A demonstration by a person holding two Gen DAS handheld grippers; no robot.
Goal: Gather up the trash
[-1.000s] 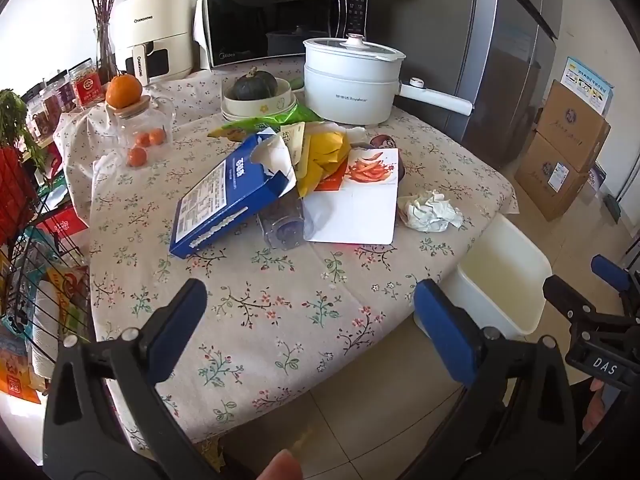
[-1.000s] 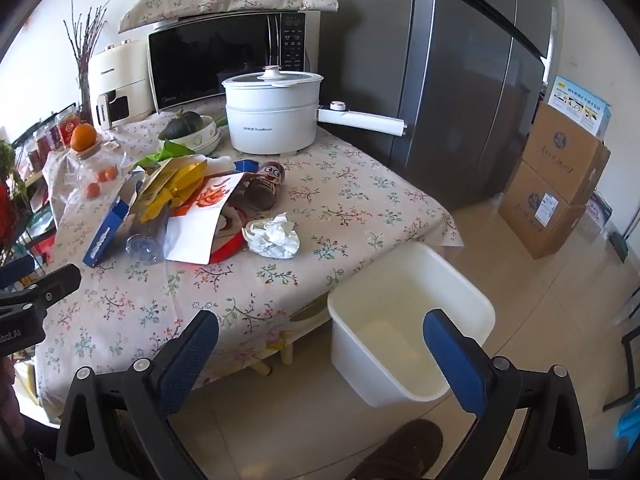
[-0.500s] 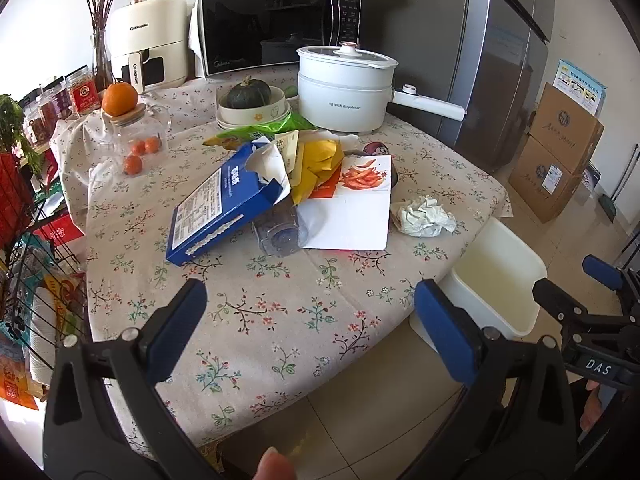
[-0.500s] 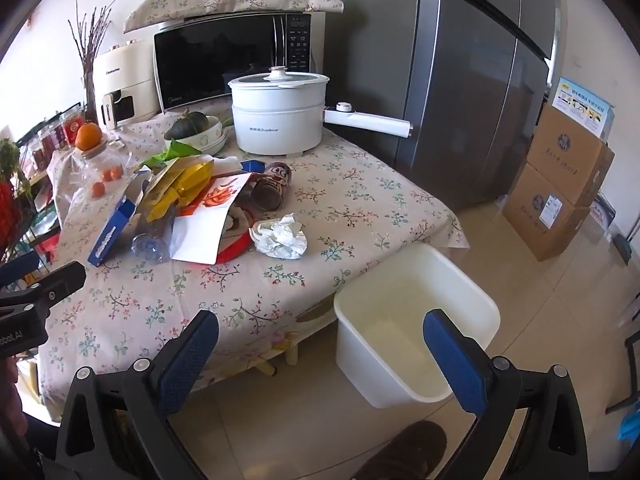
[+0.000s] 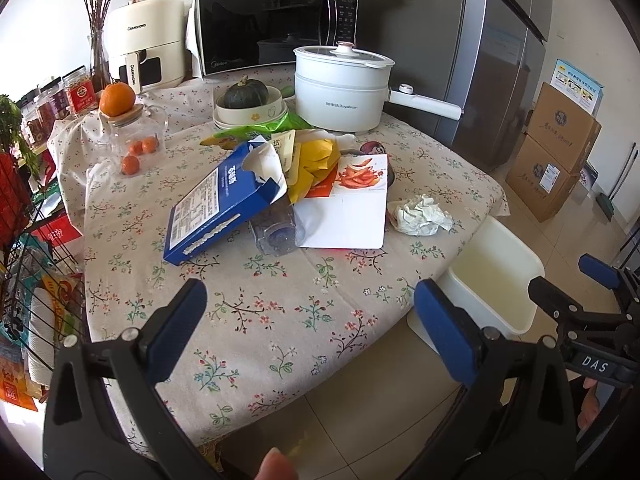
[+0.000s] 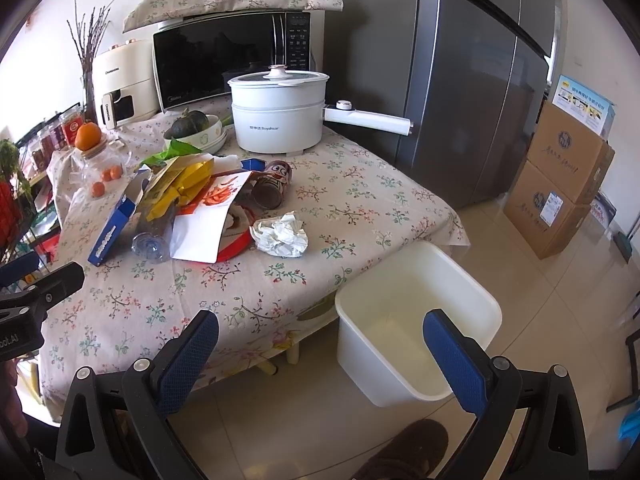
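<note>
Both grippers hang at the near edge of a table (image 5: 256, 320) covered in a floral cloth, and neither holds anything. The left gripper (image 5: 310, 320) has its blue-padded fingers spread wide apart above the near part of the cloth, and the right gripper (image 6: 320, 348) likewise has its fingers wide apart, one over the table's near edge and the other over a white bin (image 6: 416, 320) that stands on the tiled floor just beside the table's right side. The trash lies in a loose heap around the middle of the table: a torn blue carton (image 5: 224, 204) tilted on its side, a clear plastic bottle (image 5: 278, 230) lying partly under it, a white card printed with red peppers (image 5: 348, 208) overlapping the bottle, and yellow wrappers (image 5: 316, 160) and a green packet (image 5: 256, 130) piled at the far side of the heap. A crumpled white paper ball (image 6: 280, 234) sits apart on the cloth to the right of the card, nearest the bin, and a dark can (image 6: 274, 186) lies on its side just beyond the card. Farther back stand a white electric pot (image 5: 340, 92) with its handle pointing right, a bowl holding a dark squash (image 5: 246, 98), a microwave (image 5: 276, 24) and a cream air fryer (image 5: 148, 40). At the far left, a glass jar (image 5: 134, 140) of small oranges carries one large orange on its lid.
</note>
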